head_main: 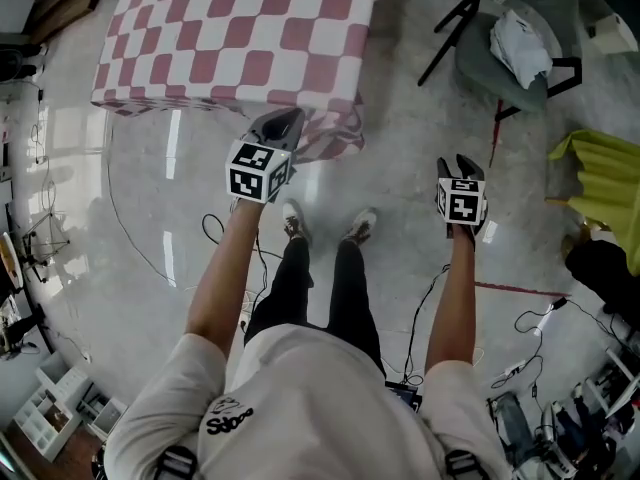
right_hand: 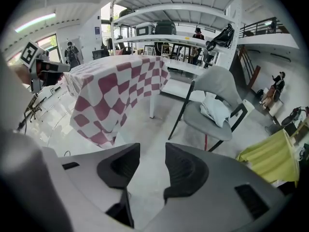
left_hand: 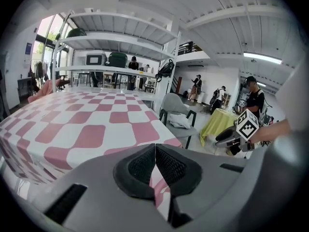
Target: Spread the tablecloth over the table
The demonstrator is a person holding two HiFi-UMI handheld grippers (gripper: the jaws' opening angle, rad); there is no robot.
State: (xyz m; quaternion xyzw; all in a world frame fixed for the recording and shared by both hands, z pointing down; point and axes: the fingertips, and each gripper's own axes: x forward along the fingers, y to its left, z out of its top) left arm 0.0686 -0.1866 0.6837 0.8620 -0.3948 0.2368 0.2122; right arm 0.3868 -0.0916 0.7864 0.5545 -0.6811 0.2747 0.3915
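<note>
A pink-and-white checked tablecloth (head_main: 240,28) lies over the table, and its near edge hangs down in folds at the right corner (head_main: 335,133). My left gripper (head_main: 288,120) is at that near edge, shut on the cloth. In the left gripper view a pinched strip of cloth (left_hand: 159,187) runs between the closed pads. My right gripper (head_main: 464,165) hangs over bare floor to the right of the table, apart from the cloth. In the right gripper view its jaws (right_hand: 152,166) stand open with only floor between them, and the draped cloth (right_hand: 113,88) is off to the left.
A grey chair (head_main: 520,53) with a white bundle on its seat stands right of the table. A yellow-green cover (head_main: 600,178) is at the far right. Cables (head_main: 210,230) trail over the floor near my feet. Shelving and several people are in the background.
</note>
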